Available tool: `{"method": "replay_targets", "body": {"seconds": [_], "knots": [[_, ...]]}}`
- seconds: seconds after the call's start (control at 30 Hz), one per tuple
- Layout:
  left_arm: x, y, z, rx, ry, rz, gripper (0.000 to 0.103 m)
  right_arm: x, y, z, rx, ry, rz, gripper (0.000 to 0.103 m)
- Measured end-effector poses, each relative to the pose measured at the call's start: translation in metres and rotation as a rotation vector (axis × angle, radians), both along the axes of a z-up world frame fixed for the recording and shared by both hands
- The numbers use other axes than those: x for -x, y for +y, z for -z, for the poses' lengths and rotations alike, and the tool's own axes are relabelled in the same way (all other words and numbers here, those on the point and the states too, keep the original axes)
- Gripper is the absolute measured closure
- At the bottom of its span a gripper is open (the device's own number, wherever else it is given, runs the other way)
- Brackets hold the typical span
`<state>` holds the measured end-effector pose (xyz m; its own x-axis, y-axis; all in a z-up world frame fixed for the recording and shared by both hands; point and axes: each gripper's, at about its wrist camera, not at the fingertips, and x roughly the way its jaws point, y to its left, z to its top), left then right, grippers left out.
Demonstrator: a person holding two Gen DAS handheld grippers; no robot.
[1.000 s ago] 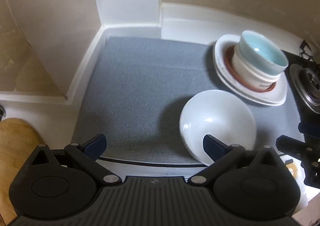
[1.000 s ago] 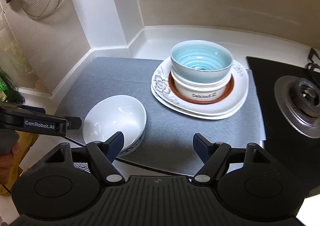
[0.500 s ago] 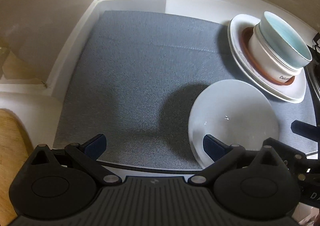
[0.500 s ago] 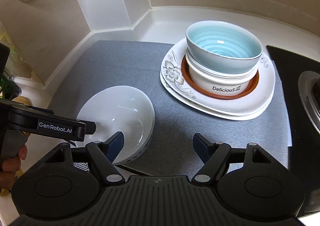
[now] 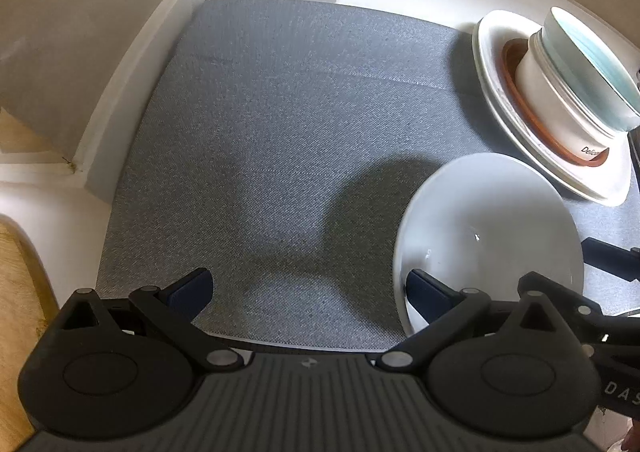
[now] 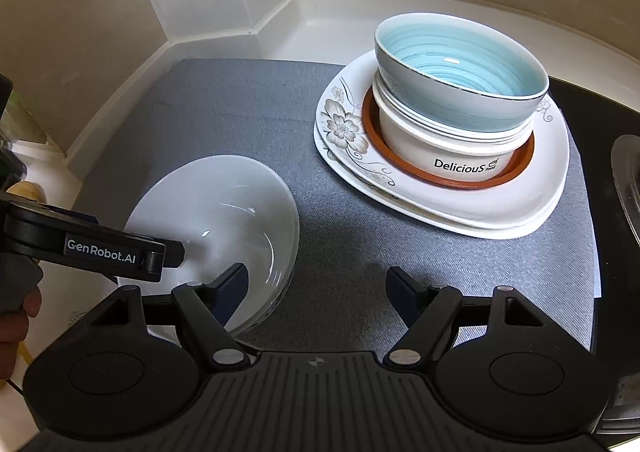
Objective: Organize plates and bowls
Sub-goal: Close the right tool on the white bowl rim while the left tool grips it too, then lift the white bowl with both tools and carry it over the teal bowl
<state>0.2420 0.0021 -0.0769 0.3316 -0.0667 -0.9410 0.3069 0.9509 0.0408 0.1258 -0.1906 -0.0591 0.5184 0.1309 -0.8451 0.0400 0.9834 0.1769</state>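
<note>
Step in hand: the white bowl (image 6: 224, 220) is judged to be the next piece to be picked up and added to the stack (image 6: 452, 124).
White bowl: it is set on the grey mat (image 5: 280, 132), near its front edge, apart from the stack.
Stack: a blue bowl (image 6: 460, 72) is nested in a "Delicious" bowl (image 6: 448, 148), on a brown dish and flowered plates (image 6: 344, 128).
Left gripper (image 5: 308, 288): jaws are held apart, empty; one finger is seen over the bowl's near rim.
Right gripper (image 6: 316, 284): jaws are held wide apart, empty; its left finger is seen over the bowl's near side.
Pose: both grippers are pitched steeply down over the mat's front.
Grasp advice: the rim should be straddled squarely by one finger inside and one outside, since glazed ware may slip.
</note>
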Motion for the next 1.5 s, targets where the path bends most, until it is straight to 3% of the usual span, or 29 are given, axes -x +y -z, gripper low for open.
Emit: {"method": "replay_targets", "body": {"seconds": [0.17, 0.2, 0.23, 0.27, 0.3, 0.33, 0.37, 0.47, 0.6, 0.9, 1.5], "knots": [[0.001, -0.001, -0.001, -0.006, -0.011, 0.016, 0.000, -0.002, 0.000, 0.003, 0.007, 0.008, 0.003, 0.027], [0.002, -0.002, -0.002, -0.004, -0.025, 0.023, 0.001, -0.002, 0.000, 0.003, 0.002, 0.006, -0.005, 0.032], [0.004, -0.003, -0.005, 0.008, -0.046, 0.034, 0.012, -0.002, 0.001, 0.003, -0.006, 0.004, -0.014, 0.048], [0.005, -0.003, -0.008, 0.045, -0.061, 0.063, 0.036, -0.002, 0.001, 0.002, -0.020, 0.003, -0.026, 0.059], [0.006, -0.003, -0.012, 0.098, -0.050, 0.095, 0.052, -0.002, 0.001, 0.001, -0.036, 0.002, -0.037, 0.071], [0.007, -0.003, -0.014, 0.149, -0.027, 0.109, 0.082, -0.002, 0.001, 0.000, -0.057, -0.003, -0.047, 0.083], [0.007, -0.002, -0.015, 0.187, -0.011, 0.112, 0.094, -0.001, 0.002, -0.002, -0.067, -0.011, -0.057, 0.087], [0.009, -0.002, -0.016, 0.193, -0.019, 0.109, 0.094, -0.001, 0.010, -0.007, -0.017, -0.026, -0.084, 0.089], [0.009, 0.004, -0.022, 0.226, -0.006, 0.098, 0.095, 0.000, 0.005, -0.010, -0.046, -0.018, -0.069, 0.090], [0.019, -0.001, -0.061, 0.259, -0.097, 0.111, 0.096, 0.010, -0.001, -0.041, -0.035, -0.105, -0.063, 0.090], [0.049, -0.047, -0.126, 0.318, -0.241, 0.246, 0.096, 0.044, -0.041, -0.103, 0.000, -0.267, 0.041, 0.092]]}}
